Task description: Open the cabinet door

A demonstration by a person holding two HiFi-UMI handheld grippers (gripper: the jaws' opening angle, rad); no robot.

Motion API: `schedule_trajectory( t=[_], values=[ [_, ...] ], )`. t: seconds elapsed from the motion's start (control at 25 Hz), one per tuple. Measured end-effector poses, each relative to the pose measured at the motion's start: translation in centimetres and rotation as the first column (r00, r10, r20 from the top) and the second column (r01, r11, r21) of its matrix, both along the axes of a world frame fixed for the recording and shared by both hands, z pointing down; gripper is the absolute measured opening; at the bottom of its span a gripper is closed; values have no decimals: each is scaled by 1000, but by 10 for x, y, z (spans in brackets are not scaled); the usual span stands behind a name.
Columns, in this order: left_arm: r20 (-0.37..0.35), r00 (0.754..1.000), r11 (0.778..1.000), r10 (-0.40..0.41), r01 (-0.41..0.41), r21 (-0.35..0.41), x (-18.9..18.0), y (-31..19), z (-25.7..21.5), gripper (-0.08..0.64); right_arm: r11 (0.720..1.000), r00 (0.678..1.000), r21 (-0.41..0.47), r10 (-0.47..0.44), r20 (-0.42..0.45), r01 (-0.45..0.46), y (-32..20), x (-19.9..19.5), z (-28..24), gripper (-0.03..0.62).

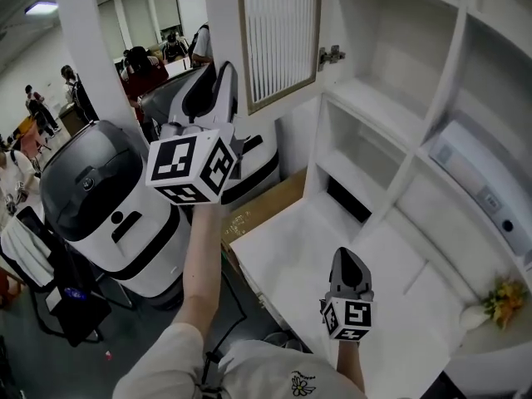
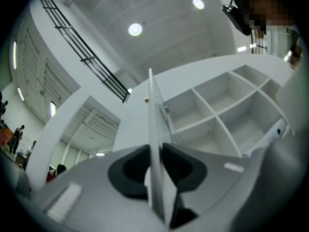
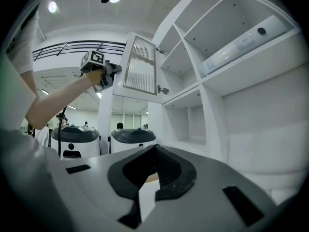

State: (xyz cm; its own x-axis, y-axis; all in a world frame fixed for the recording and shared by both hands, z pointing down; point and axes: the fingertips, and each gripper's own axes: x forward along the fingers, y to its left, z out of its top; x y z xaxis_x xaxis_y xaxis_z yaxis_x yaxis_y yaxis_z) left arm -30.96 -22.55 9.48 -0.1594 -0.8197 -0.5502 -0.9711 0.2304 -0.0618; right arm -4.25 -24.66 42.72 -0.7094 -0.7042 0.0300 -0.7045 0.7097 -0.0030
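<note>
White cabinet door point(image 1: 278, 36) hangs upright, swung outward, edge in left gripper point(image 2: 154, 166).

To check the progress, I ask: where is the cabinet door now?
In the head view the cabinet door is at top centre, swung out from the white shelf unit on its right, its free edge clamped in the left gripper.

A big, bright white hall on my feed, busy at the far end.
Round ceiling lights point(image 2: 135, 29) shine above a black railing point(image 2: 82, 57) along an upper level. A white pillar point(image 1: 90, 48) rises beside domed white and dark grey machines point(image 1: 104, 202) on the grey floor point(image 1: 133, 322). Behind them I see windows with blinds point(image 1: 150, 11) and people point(image 1: 37, 110). On my right, open white shelving point(image 1: 374, 98) holds a white device point(image 1: 482, 185) and yellow flowers point(image 1: 505, 299).
</note>
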Motion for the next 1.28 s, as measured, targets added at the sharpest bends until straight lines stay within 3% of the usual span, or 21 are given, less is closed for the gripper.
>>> schedule_trajectory(
  t=[0.32,0.6,0.84,1.28],
  values=[
    [-13,1000,1000,-8,8,0,-28,-6,0,91,999,999,0,35,-3,-35,-4,5,-1,0],
    [2,997,997,-76,76,-23,-59,-18,2,97,999,999,-1,49,-3,-49,-8,2,-1,-2],
    [16,997,997,-72,73,-16,-56,-16,1,97,999,999,3,48,0,-48,-9,-3,-3,-2],
    [61,981,982,-187,188,-20,-50,-13,2,101,999,999,10,48,4,-48,-8,3,-5,0]
  ],
)
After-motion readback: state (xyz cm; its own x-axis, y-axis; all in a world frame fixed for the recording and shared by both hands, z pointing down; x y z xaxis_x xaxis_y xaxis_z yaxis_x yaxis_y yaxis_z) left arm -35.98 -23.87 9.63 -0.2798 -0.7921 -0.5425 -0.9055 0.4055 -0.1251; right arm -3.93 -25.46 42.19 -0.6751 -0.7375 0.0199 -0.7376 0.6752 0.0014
